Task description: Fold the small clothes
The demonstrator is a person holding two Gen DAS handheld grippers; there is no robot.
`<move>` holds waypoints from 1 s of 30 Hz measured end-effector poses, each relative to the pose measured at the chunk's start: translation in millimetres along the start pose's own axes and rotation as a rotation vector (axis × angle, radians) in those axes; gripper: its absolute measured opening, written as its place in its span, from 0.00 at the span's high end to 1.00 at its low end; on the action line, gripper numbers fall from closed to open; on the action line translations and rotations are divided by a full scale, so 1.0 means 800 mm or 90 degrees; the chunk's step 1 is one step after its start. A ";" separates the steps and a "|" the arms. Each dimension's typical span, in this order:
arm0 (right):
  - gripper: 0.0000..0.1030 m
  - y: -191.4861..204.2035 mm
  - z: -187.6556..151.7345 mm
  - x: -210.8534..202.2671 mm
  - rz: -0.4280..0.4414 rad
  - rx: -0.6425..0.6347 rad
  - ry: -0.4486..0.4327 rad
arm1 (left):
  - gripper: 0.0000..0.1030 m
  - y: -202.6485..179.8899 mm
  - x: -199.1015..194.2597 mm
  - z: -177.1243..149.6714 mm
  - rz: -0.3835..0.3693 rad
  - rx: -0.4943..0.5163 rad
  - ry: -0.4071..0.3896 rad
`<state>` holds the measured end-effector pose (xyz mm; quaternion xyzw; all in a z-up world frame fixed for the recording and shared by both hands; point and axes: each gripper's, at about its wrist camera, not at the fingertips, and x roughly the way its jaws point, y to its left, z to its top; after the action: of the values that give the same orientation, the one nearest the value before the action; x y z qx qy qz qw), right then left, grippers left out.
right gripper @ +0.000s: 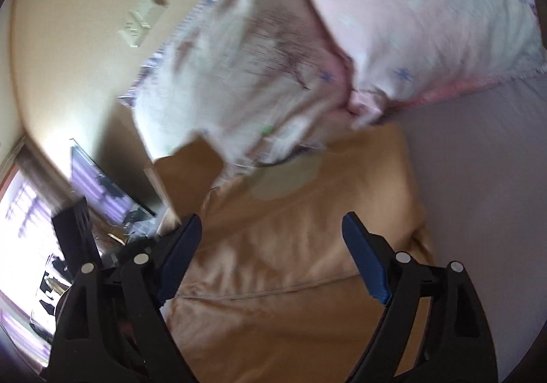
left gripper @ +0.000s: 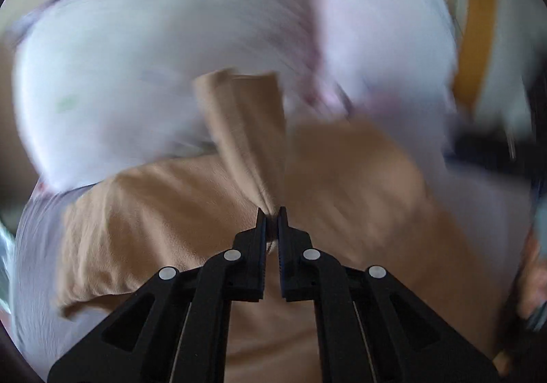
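A tan garment [left gripper: 171,222] lies on a pale lilac bed sheet [left gripper: 37,246]. My left gripper [left gripper: 272,212] is shut on a fold of the tan garment and lifts a strip of it [left gripper: 246,123] up in front of the camera. In the right wrist view the same tan garment [right gripper: 290,263] lies spread below my right gripper [right gripper: 273,229], which is open and empty above it. Both views are blurred by motion.
Two pillows lie at the head of the bed: a white patterned one [right gripper: 232,92] and a pink one with small stars [right gripper: 410,24]. A cream wall [right gripper: 85,41] with a switch plate [right gripper: 140,24], a dark screen [right gripper: 102,191] and a bright window [right gripper: 20,212] stand to the left.
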<state>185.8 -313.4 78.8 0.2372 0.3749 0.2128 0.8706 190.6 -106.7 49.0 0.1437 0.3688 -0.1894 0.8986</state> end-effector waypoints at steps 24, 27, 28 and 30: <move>0.98 0.010 0.004 0.036 -0.154 -0.140 -0.009 | 0.40 0.189 -0.082 -0.081 0.152 -0.205 -0.048; 0.97 -0.009 0.023 0.022 -0.257 -0.130 -0.062 | 0.39 0.187 -0.071 -0.085 0.150 -0.205 -0.039; 0.92 -0.018 0.025 0.032 -0.292 -0.136 -0.028 | 0.39 0.187 -0.070 -0.086 0.152 -0.202 -0.036; 0.83 -0.029 0.021 0.027 -0.291 -0.113 -0.032 | 0.39 0.185 -0.063 -0.085 0.149 -0.195 -0.033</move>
<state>216.6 -323.7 63.7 0.0739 0.3768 0.0363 0.9226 181.9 63.5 55.9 0.0418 0.3509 -0.0291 0.9350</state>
